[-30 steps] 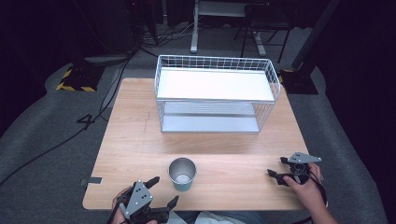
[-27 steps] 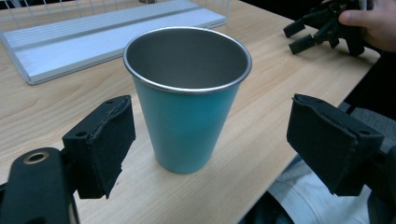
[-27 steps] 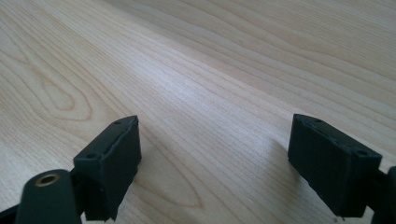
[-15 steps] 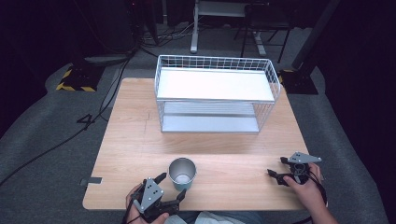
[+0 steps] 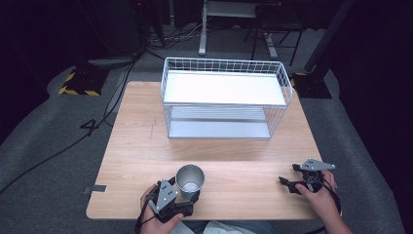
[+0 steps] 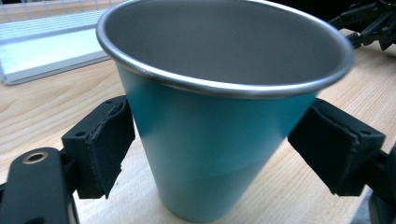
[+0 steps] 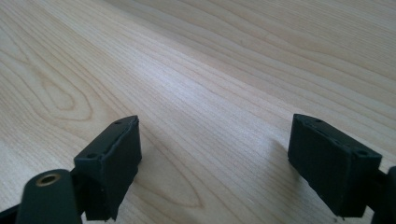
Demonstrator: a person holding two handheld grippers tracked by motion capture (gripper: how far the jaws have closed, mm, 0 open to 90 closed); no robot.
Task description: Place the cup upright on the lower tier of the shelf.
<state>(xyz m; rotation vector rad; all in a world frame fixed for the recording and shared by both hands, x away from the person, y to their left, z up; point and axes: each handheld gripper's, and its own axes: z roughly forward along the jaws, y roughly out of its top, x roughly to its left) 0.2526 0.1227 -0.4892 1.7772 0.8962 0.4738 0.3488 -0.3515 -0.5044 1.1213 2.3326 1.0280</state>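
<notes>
1. A teal steel cup [image 6: 219,140] stands upright near the worktop's [image 5: 126,146] front edge, well short of the white wire rack [image 5: 224,97].
2. The left tongs [image 5: 187,192], moved in since a second ago, straddle it, jaws apart.
3. The right tongs [image 5: 287,181] rest spread wide.

Cup [image 6: 219,116]: base cut off by bottom edge in left gripper view. Whether jaw pads [image 6: 105,144] touch its wall, unclear.

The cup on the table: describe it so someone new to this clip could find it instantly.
Start at the white wire rack at the far side of the wooden table, then come to the near edge. There stands the cup, upright between the left gripper jaws: teal outside, bare metal inside.
</notes>
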